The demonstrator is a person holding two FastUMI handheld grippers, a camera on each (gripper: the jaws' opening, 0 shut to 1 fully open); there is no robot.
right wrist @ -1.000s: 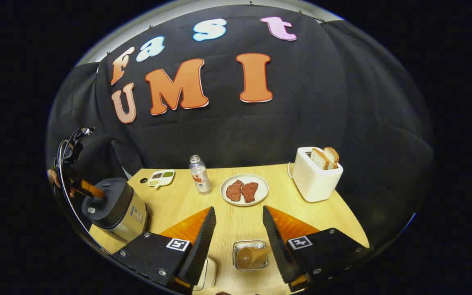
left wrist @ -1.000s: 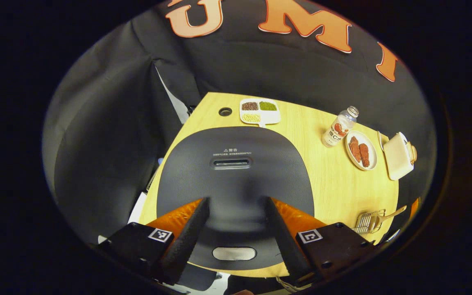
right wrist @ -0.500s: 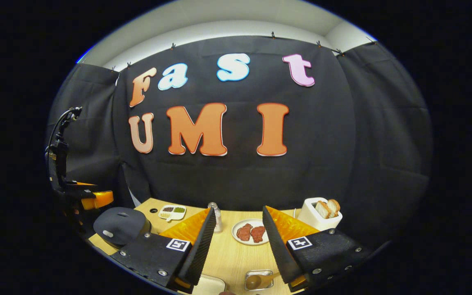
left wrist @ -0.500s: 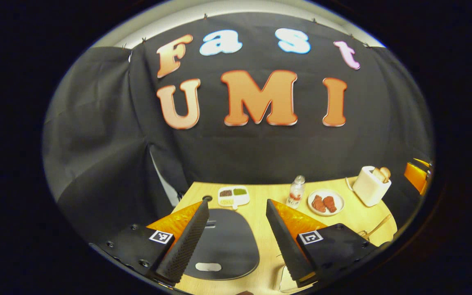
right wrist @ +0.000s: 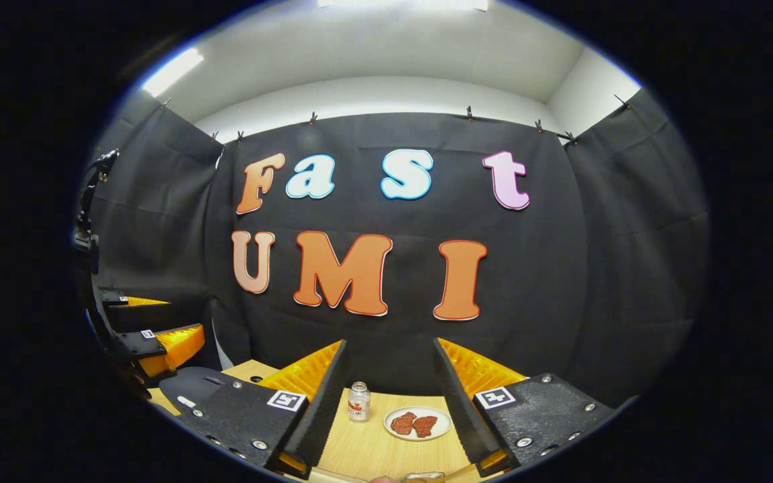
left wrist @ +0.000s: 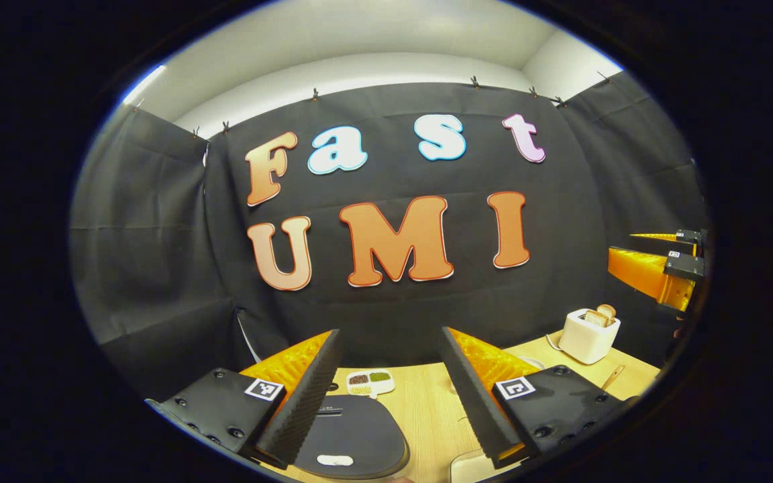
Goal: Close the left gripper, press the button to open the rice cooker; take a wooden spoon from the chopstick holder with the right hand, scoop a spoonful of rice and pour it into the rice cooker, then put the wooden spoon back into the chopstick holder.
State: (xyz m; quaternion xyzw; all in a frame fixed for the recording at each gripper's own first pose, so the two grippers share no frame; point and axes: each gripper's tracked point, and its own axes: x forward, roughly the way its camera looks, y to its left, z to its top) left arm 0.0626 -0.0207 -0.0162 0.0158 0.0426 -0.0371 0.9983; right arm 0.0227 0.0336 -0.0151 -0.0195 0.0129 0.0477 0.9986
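Dark grey and closed, the rice cooker stands near the left front corner of the tabletop, with its pale button at the near side of the lid. The left tool is held above and in front of it, with its fingers wide apart and holding nothing. The right tool is also spread open and empty, over the front edge, and looks towards a bottle and a plate of meat. The first step seems not yet done, I judge. The next move calls for bringing the left fingers together and then lowering them onto the button. The chopstick holder cannot be made out clearly.
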